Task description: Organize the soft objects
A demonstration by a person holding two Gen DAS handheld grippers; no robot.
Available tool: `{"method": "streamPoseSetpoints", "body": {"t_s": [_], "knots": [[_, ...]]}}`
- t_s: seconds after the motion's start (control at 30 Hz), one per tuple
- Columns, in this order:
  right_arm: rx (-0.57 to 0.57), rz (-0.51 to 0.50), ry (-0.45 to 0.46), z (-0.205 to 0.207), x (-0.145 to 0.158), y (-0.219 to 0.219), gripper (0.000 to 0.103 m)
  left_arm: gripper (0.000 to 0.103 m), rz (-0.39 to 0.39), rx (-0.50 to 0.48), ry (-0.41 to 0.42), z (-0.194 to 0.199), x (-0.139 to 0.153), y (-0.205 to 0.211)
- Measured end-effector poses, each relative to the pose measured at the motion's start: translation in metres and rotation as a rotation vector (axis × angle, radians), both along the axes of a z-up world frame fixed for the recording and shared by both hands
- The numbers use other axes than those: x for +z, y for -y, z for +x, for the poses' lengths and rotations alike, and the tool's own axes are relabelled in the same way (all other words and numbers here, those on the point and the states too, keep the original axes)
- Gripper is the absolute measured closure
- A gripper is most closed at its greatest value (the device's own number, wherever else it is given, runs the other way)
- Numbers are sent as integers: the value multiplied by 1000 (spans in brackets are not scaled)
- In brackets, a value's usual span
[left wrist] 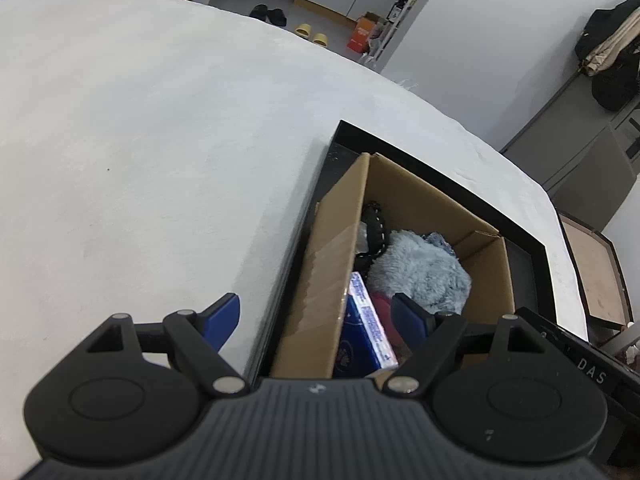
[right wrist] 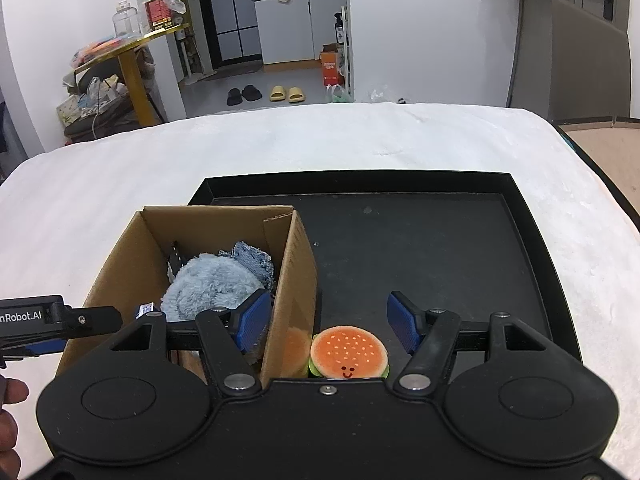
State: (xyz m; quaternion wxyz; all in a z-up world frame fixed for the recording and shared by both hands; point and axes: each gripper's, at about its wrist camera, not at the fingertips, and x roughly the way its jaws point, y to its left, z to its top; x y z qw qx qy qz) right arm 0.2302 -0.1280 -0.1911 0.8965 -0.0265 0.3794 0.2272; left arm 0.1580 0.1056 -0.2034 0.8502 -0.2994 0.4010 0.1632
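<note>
A cardboard box (right wrist: pixel 296 272) stands in the left part of a black tray (right wrist: pixel 536 224) on a white cloth. Inside it lie a fluffy light-blue plush (right wrist: pixel 212 284), a denim piece (right wrist: pixel 250 258), a blue packet (left wrist: pixel 366 332) and a black item (left wrist: pixel 374 228). A small plush hamburger (right wrist: pixel 348 352) lies on the tray floor beside the box's right wall. My right gripper (right wrist: pixel 328 320) is open above the hamburger, its left finger inside the box. My left gripper (left wrist: pixel 320 316) is open and empty, straddling the box's left wall (left wrist: pixel 332 280); it also shows in the right wrist view (right wrist: pixel 60 320).
The white cloth (left wrist: pixel 140 120) covers the surface around the tray. The right part of the tray floor (right wrist: pixel 420 248) is bare. Beyond the surface edge are slippers (right wrist: pixel 286 94), an orange carton (right wrist: pixel 331 65) and a cluttered side table (right wrist: pixel 120 48).
</note>
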Motion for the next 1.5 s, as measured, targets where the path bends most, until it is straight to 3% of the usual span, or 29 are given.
{"method": "streamPoseSetpoints", "body": {"t_s": [0.1,0.2,0.3,0.63,0.8,1.13,1.2,1.23,1.27,1.4,1.5], "knots": [[-8,-6,0,2,-3,1,38,22,0,-8,7,0,1,2],[-49,53,-32,9,-12,8,29,22,0,-4,10,-2,1,1],[-93,135,-102,17,-19,15,29,22,-6,5,6,-3,-1,-3],[-207,277,-90,17,-17,37,37,22,-5,-6,-1,0,-4,0],[-236,156,-162,30,-35,32,48,22,1,-16,-2,3,-3,3],[-267,196,-360,38,-66,33,52,22,10,-15,-10,6,-2,6],[-285,201,-409,40,-75,34,56,22,10,-17,-11,6,-2,7],[-289,219,-428,40,-78,36,67,22,9,-16,-11,6,-3,7],[-290,248,-443,39,-80,38,71,22,9,-15,-11,6,-3,7],[-288,243,-404,35,-74,37,86,22,7,-7,-14,5,-5,5],[-285,237,-335,33,-58,37,89,22,7,-9,-10,5,-4,5]]}}
